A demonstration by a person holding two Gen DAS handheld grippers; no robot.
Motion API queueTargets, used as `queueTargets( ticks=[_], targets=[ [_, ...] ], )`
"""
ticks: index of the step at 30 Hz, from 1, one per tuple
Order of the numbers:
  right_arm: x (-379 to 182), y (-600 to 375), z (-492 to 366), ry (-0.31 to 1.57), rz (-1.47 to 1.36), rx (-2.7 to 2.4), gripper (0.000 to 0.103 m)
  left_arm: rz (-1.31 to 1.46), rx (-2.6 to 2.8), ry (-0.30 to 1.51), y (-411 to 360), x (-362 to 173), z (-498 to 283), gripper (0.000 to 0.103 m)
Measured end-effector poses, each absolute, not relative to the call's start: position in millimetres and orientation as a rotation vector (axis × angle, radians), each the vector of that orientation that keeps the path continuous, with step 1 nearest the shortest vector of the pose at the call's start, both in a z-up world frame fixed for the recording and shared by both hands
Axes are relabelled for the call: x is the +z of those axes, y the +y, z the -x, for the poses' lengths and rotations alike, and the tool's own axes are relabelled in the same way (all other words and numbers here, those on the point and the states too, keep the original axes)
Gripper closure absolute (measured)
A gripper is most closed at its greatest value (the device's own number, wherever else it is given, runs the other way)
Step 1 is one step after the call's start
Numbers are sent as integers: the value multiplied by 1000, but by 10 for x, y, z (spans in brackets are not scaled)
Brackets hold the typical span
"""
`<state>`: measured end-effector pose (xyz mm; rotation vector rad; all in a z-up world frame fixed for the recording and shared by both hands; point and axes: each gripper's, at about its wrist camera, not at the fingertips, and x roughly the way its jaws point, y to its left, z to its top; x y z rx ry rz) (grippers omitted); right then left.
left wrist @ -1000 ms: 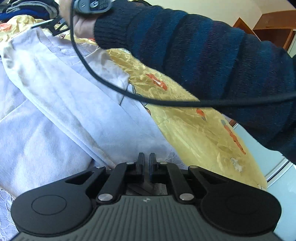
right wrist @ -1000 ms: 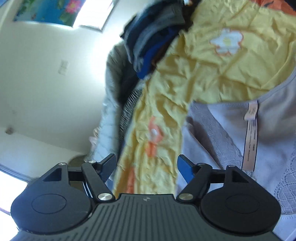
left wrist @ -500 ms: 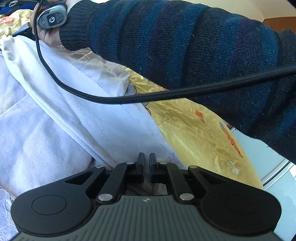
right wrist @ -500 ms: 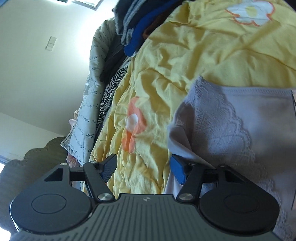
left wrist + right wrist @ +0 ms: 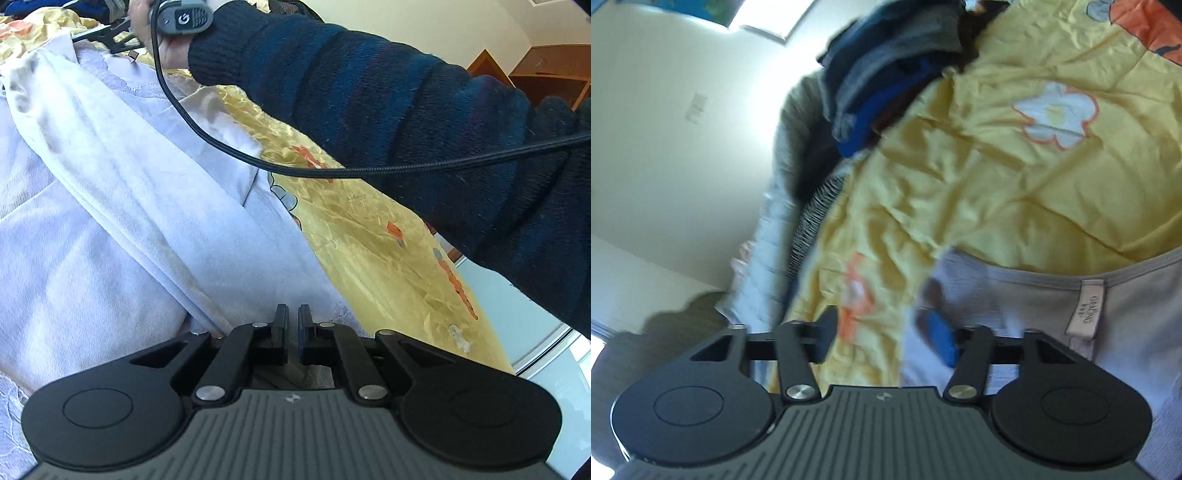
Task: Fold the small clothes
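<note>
- The pale lilac garment [image 5: 122,206] lies spread across the yellow sheet [image 5: 369,236], smooth and faintly shiny, with a long folded ridge running diagonally from top left down toward my left gripper [image 5: 289,325].
- Its edges carry lace trim [image 5: 11,402], scalloped and see-through, at the lower left of the left view.
- In the right view the same garment [image 5: 1137,354] shows a grey elastic band along its top edge and a small beige woven label [image 5: 1086,308] hanging just under it.
- My left gripper's jaws are pinched nearly together, only a thin slit between them, right at the garment's near edge; whether cloth is caught in them I cannot tell.
- My right gripper [image 5: 886,339] has its jaws spread wide, the blue-padded finger [image 5: 942,339] over the garment's corner, the black one over the sheet.
- My right hand [image 5: 162,40] in a dark knit sleeve [image 5: 406,122] reaches across, a braided black cable [image 5: 369,170] trailing under it.
- The sheet is crinkled cotton with white-and-orange flowers [image 5: 1054,114].
- A heap of dark blue and grey clothes [image 5: 886,81] sits beyond it.
</note>
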<state>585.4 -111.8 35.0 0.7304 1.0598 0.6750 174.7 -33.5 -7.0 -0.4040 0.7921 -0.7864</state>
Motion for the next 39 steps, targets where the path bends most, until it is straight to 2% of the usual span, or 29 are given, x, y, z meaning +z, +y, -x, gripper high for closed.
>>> queueTargets(
  ticks=[3,4,5,13,14,18,19,20,23,26,31,35,39],
  targets=[
    [242,-975,-5887,1095,-657,663,74,410,-788,794,-323,-68,-1745,98],
    [223,-933,-5902,1105,-635,654,88,412,-788,795,-319,-69,-1754,98],
    [218,-900,-5911,1107,-621,654,91,416,-789,797,-314,-70,-1768,98],
    [257,-507,-6017,1088,-515,638,93,405,-787,791,-301,-50,-1746,98],
    [182,-486,-6029,1100,-505,616,99,405,-786,791,-298,-50,-1744,98],
    [67,-592,-5994,1069,-573,603,93,399,-784,789,-301,-38,-1737,98],
    [79,-618,-5977,1078,-579,604,88,399,-785,790,-299,-35,-1736,98],
    [114,-659,-5957,1091,-584,594,78,403,-786,791,-293,-35,-1738,98],
    [362,-955,-5744,1048,-650,582,62,400,-783,788,-320,-39,-1736,98],
    [631,-1373,-5291,984,-731,643,58,379,-771,778,-341,-25,-1708,98],
    [870,-1834,-4084,993,-604,782,51,361,-765,769,-365,-14,-1693,98],
    [759,-2144,-3158,1028,-540,840,48,342,-761,762,-401,0,-1680,98],
    [354,-2376,-2781,1127,-532,749,44,325,-755,755,-423,4,-1656,98]
  ],
)
